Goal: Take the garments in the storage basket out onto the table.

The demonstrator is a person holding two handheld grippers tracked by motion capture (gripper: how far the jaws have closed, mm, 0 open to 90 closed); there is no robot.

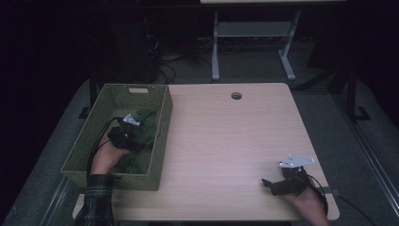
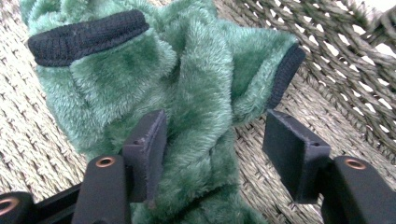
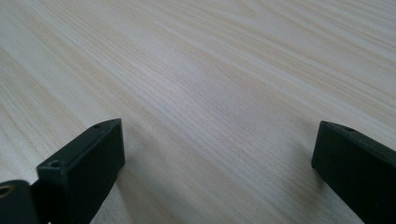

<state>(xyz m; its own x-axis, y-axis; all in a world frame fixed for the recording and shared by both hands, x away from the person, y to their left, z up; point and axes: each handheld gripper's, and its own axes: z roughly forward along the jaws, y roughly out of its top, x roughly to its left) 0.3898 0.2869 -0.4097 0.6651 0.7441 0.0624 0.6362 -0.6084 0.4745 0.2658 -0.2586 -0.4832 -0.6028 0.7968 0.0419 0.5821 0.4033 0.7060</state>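
- My left gripper (image 2: 212, 154): jaws apart, standing either side of a fold of the green plush garment (image 2: 187, 93). The left-hand pad in my left gripper view lies against the pile; the other pad stands clear of it, over bare weave. Not clamped.
- My right gripper (image 3: 215, 154): jaws wide apart with nothing between them, held low over the bare worktop (image 3: 210, 70) near its front right corner; my right hand (image 1: 308, 202) is behind it.
- Green plush garment, high view (image 1: 143, 127): it lies crumpled inside the woven basket (image 1: 162, 136), against the wall nearer the worktop's middle. Two black ribbed cuffs (image 2: 86, 37) show at its far edge in my left gripper view.
- Woven basket: olive green, rectangular, with a handle slot in the far wall. It sits on the left part of the worktop and holds the garment and my left gripper (image 1: 123, 134), with my left hand (image 1: 106, 157) reaching in over the near wall.
- Worktop, far part: a round cable hole (image 1: 236, 96) near the back edge. No readable writing or labels anywhere.
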